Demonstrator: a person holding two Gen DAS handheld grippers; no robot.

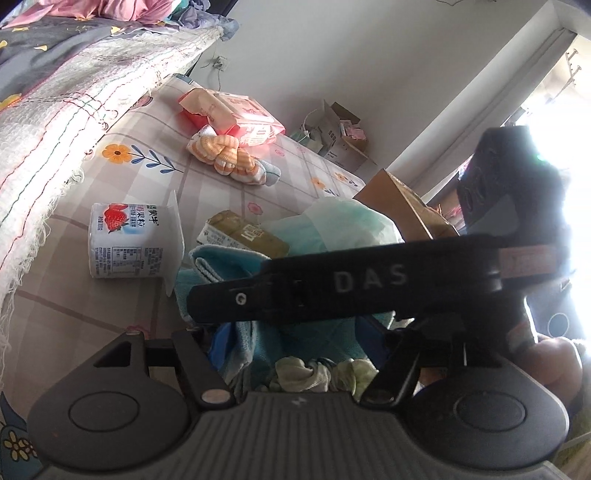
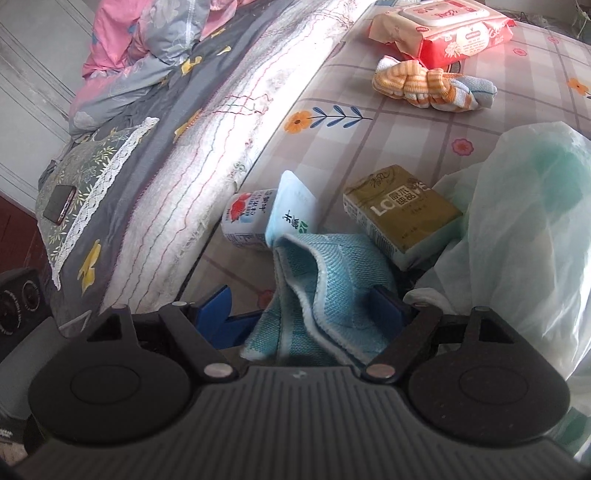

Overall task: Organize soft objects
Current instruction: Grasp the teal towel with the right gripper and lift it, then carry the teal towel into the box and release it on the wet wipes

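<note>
A light blue woven towel (image 2: 325, 280) lies bunched on the plaid bed sheet (image 2: 406, 122). My right gripper (image 2: 310, 306) is open, its blue fingers (image 2: 218, 310) on either side of the towel. In the left wrist view the right gripper's black body (image 1: 332, 284) crosses in front and hides most of my left gripper (image 1: 291, 339). The towel (image 1: 266, 336) and a pale green cloth (image 1: 303, 374) lie between the left gripper's blue fingers (image 1: 373, 339). An orange striped rolled cloth (image 2: 428, 86) lies farther up the bed.
A yogurt cup (image 1: 129, 240), a gold tissue pack (image 2: 402, 210) and a red wet-wipes pack (image 2: 443, 29) lie on the sheet. A pale plastic bag (image 2: 528, 236) stands at right. A folded quilt (image 2: 177, 140) runs along the left. Cardboard boxes (image 1: 343, 136) stand by the wall.
</note>
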